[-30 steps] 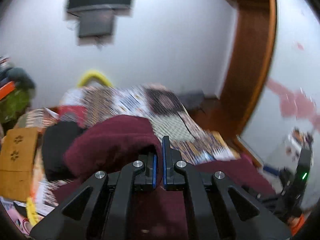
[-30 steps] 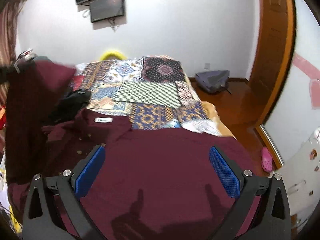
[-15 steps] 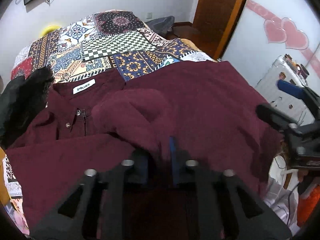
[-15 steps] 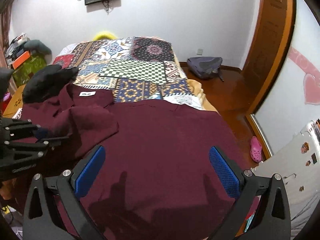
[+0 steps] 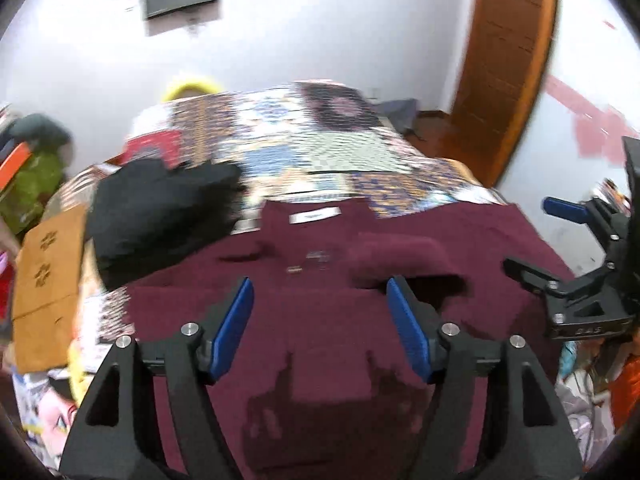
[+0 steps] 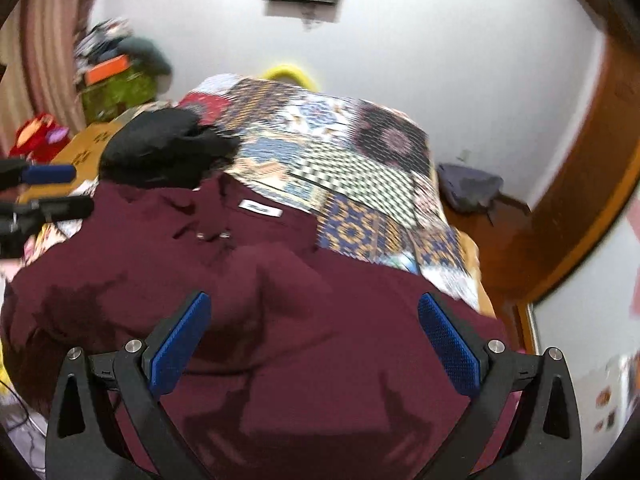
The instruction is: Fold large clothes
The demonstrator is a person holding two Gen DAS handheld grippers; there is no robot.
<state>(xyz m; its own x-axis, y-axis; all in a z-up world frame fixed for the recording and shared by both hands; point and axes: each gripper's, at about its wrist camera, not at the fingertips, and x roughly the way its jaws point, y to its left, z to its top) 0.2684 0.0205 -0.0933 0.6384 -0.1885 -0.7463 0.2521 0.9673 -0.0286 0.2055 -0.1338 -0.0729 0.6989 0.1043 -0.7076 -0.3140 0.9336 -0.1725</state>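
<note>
Maroon shirt (image 6: 280,320) lies spread front-up across the near end of the bed's patchwork quilt (image 6: 340,152), collar tag away from me, one sleeve folded in over the chest, so I judge I'm between folds. My left gripper (image 5: 320,320) and right gripper (image 6: 312,328) both hover over it, jaws apart and empty; the next move needs a pinch on the other sleeve or a side edge. No containers I can make out, just a black garment (image 5: 160,208) touching the shirt's shoulder.

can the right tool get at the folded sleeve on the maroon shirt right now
Probably yes: the right tool is open and empty above the maroon shirt, and the folded sleeve lies just ahead with nothing covering it.
</note>
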